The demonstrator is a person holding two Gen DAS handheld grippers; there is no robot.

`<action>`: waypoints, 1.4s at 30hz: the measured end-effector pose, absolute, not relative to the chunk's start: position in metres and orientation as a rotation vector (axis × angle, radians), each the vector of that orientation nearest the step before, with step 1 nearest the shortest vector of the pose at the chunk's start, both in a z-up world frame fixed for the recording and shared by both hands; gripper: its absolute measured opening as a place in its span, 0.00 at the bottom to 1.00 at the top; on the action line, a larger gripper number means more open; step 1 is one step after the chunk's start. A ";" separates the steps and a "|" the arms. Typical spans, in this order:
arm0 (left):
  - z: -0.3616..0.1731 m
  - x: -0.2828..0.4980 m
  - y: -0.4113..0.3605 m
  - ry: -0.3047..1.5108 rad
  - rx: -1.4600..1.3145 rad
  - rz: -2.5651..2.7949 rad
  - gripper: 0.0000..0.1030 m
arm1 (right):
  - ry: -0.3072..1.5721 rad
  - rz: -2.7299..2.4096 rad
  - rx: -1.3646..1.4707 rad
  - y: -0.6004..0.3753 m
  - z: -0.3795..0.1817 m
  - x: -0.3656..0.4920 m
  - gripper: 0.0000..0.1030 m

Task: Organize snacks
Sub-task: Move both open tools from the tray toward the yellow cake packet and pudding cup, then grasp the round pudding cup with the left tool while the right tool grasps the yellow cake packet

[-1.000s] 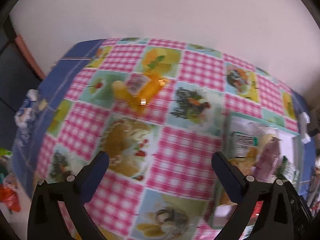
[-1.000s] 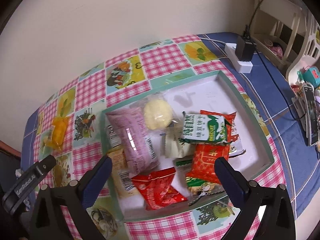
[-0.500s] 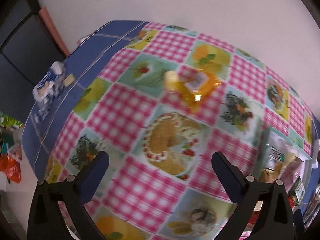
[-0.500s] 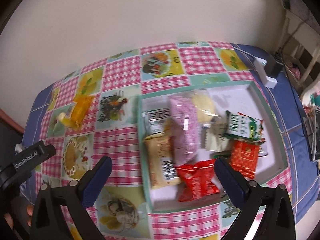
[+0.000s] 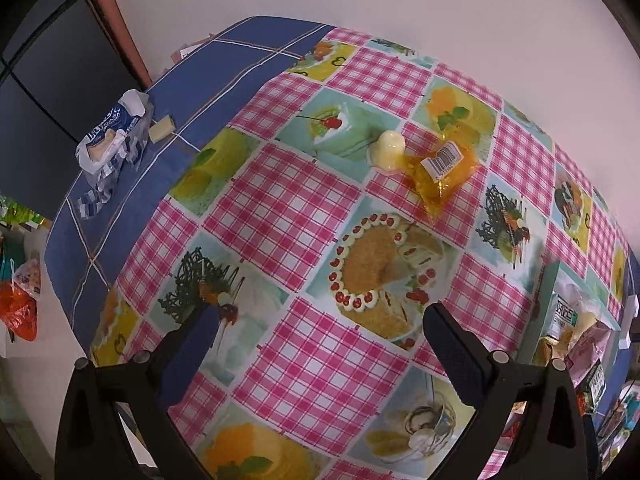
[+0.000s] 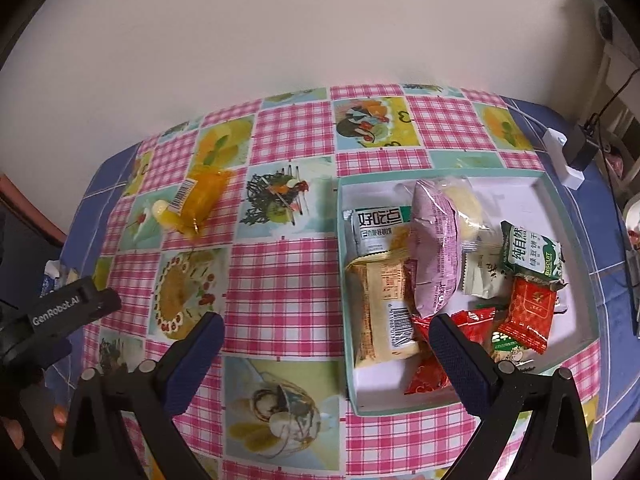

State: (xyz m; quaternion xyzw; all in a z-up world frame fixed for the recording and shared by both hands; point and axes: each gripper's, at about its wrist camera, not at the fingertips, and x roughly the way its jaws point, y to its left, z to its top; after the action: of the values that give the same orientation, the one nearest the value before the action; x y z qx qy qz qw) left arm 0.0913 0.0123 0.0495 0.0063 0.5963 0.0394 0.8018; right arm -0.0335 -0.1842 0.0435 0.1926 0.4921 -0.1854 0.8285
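Observation:
An orange snack packet (image 5: 442, 172) with a pale yellow jelly cup (image 5: 387, 147) at its end lies alone on the checked tablecloth, beyond my left gripper (image 5: 316, 334), which is open and empty above the cloth. The packet also shows at the far left in the right wrist view (image 6: 196, 202). A green-rimmed white tray (image 6: 568, 240) holds several snack packets, among them a pink bag (image 6: 434, 240) and a red packet (image 6: 528, 312). My right gripper (image 6: 326, 334) is open and empty, over the tray's left edge.
A crumpled blue-and-white wrapper (image 5: 114, 136) lies on the blue cloth at the table's left edge. A white power strip with a black plug (image 6: 572, 152) sits behind the tray on the right. A wall runs along the table's far side.
My left gripper has swung left, so the orange packet now sits right of centre and the table's left edge shows. My right gripper has also moved left, from above the tray to its left edge.

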 end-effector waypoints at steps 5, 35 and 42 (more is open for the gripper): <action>0.054 0.087 0.012 1.272 0.010 0.067 0.99 | 1.014 -0.380 0.405 -0.178 0.053 -0.036 1.00; 0.022 0.179 0.044 1.213 -0.183 -0.003 0.99 | 0.961 -0.257 0.384 -0.173 0.014 0.056 1.00; 0.003 0.217 0.046 1.213 -0.185 -0.014 0.99 | 0.983 -0.228 0.390 -0.172 -0.001 0.103 1.00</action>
State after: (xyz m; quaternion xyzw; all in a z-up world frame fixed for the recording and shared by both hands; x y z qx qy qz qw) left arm 0.2174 0.0457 0.0027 -0.0866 0.5690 -0.0067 0.8178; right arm 0.1026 -0.1717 -0.0009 0.1859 0.4681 -0.1083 0.8571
